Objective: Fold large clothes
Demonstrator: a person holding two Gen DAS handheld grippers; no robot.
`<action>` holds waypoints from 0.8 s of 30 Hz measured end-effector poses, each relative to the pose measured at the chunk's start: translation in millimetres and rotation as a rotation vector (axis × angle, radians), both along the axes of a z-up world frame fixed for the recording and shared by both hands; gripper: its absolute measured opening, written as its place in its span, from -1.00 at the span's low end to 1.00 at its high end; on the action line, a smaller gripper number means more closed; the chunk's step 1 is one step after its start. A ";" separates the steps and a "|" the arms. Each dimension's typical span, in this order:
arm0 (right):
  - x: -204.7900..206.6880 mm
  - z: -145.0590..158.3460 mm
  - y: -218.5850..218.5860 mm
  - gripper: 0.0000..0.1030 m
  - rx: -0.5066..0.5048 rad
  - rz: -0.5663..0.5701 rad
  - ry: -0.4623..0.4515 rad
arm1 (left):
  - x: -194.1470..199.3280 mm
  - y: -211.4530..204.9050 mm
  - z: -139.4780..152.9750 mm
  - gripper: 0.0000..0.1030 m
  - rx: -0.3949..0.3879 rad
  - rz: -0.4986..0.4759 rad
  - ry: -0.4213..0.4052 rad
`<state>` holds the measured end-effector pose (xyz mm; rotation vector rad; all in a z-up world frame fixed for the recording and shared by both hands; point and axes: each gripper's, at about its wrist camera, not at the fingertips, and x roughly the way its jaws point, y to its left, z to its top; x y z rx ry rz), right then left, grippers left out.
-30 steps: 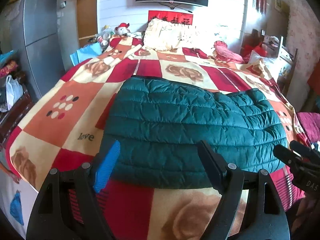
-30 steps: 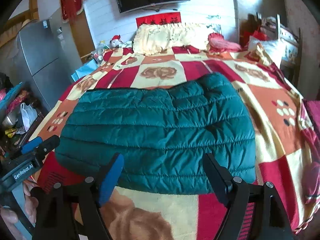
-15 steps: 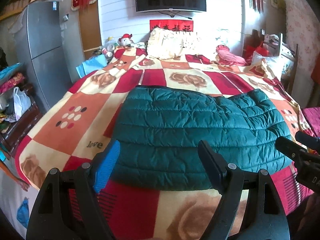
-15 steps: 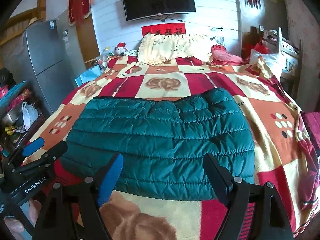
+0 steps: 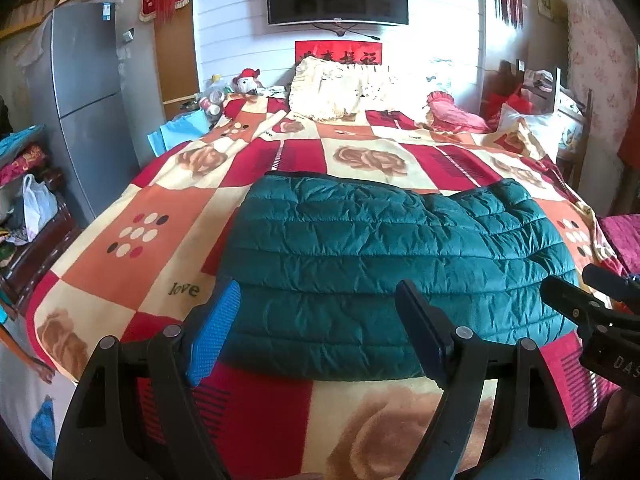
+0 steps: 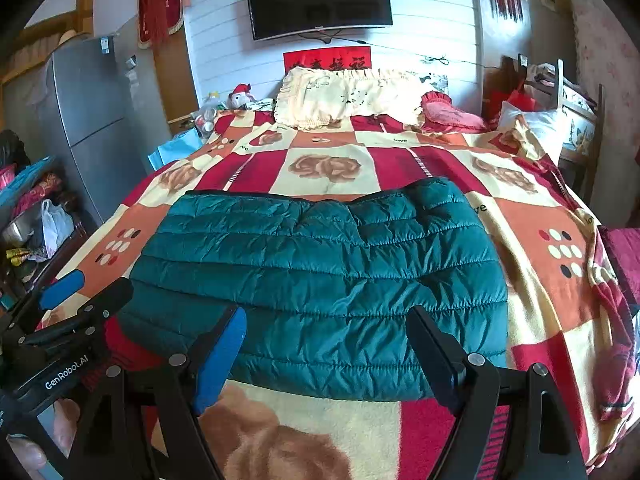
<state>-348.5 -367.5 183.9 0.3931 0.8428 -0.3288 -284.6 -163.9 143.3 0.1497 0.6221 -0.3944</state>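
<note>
Left gripper (image 5: 320, 328): black plastic frame, two fingers spread wide, nothing between them. One finger carries a ribbed blue pad (image 5: 212, 332); the other is dark. Both tips hang above the near hem of the jacket without touching it. In the right wrist view the same tool appears at the lower left edge as a black arm with white lettering and a blue tip (image 6: 62, 290), with part of a hand (image 6: 28, 452) below it.

Right gripper (image 6: 326, 354): same build, fingers likewise held far apart and empty, tips clear of the fabric and poised over the jacket's near edge. Its black body shows at the right edge of the left wrist view.

Jacket (image 6: 320, 272): dark teal quilted puffer, shiny, stitched in horizontal channels, crinkled surface. Lies flat, folded into a broad rounded block, on the near half of the bed, centred before both tools. Dark trim runs along its far edge.

Blanket (image 6: 532, 216): plush bedcover in a checker of red, orange and cream squares with brown rose prints, dot clusters and the word "love".

Pillow (image 6: 344, 94): cream, ruffled edge, at the bed's head; a pink ruffled cushion (image 6: 448, 114) sits beside it.

Television (image 6: 318, 0): dark curved screen, wall-mounted above the headboard.

Refrigerator (image 5: 86, 108): grey, two-door, left of the bed.
</note>
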 end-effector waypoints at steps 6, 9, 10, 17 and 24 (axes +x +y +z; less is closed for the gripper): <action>-0.1 -4.2 -1.9 0.55 0.019 -0.004 0.007 | 0.2 -0.6 -2.2 0.56 -0.005 -0.008 0.009; 0.8 -4.2 -0.3 0.55 0.016 0.001 0.007 | 0.7 -0.1 -2.5 0.56 -0.011 -0.009 0.013; 0.6 -4.6 0.3 0.55 0.015 0.002 0.008 | 0.9 0.0 -2.6 0.56 -0.011 -0.010 0.014; 2.7 -6.8 2.8 0.55 0.020 0.008 0.017 | 1.1 0.3 -2.8 0.56 -0.012 -0.007 0.013; 3.1 -7.0 3.7 0.55 0.021 0.006 0.016 | 1.2 1.0 -2.8 0.56 -0.012 -0.008 0.012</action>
